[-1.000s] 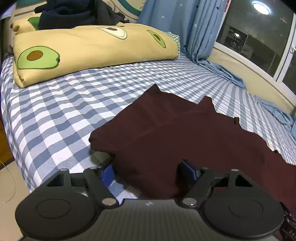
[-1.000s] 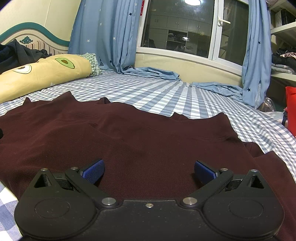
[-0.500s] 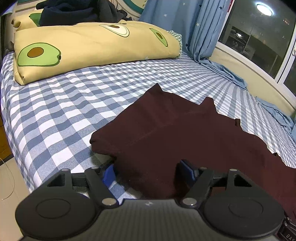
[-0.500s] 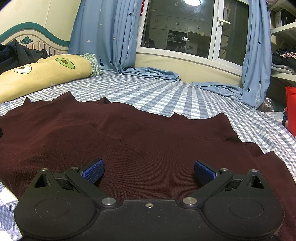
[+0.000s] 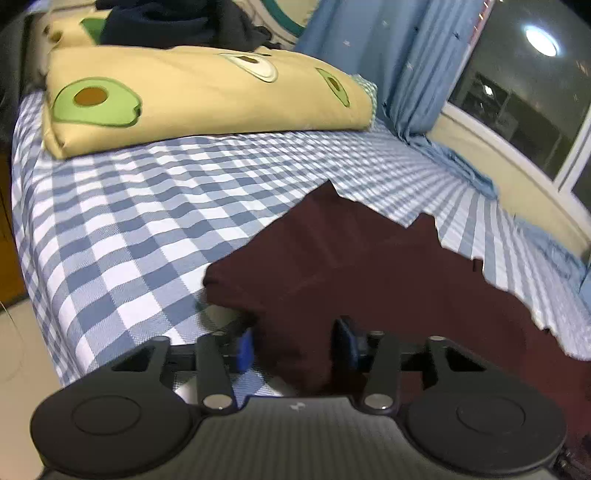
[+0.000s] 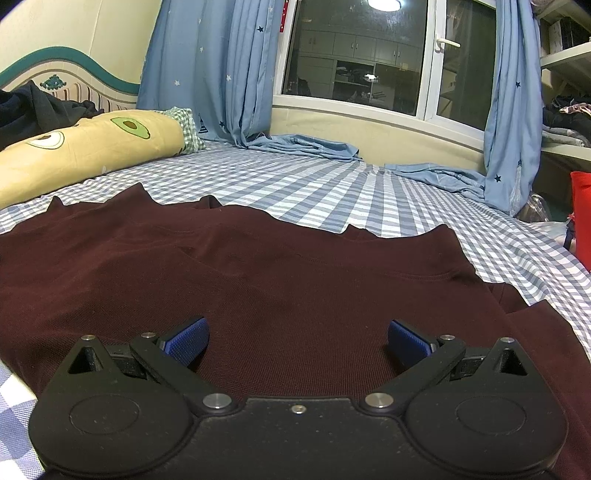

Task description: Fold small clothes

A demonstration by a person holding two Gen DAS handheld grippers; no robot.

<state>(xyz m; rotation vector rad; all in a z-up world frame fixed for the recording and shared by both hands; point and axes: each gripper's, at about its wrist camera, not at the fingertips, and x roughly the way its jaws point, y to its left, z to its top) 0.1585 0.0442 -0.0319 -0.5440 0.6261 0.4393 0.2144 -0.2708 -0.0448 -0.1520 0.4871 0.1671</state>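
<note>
A dark maroon garment lies spread on the blue-and-white checked bed sheet. My left gripper sits at the garment's near corner by the bed edge, its blue pads closing in on a bunch of the cloth between them, a gap still showing. In the right wrist view the same garment fills the foreground. My right gripper is wide open just above the cloth, holding nothing.
A yellow avocado-print pillow lies at the head of the bed with dark clothes on it. Blue curtains hang by the window. A red object stands at the right. The floor is beyond the bed's left edge.
The left gripper's jaws have narrowed around the garment's corner and the view has tilted slightly. The right gripper has not moved.
</note>
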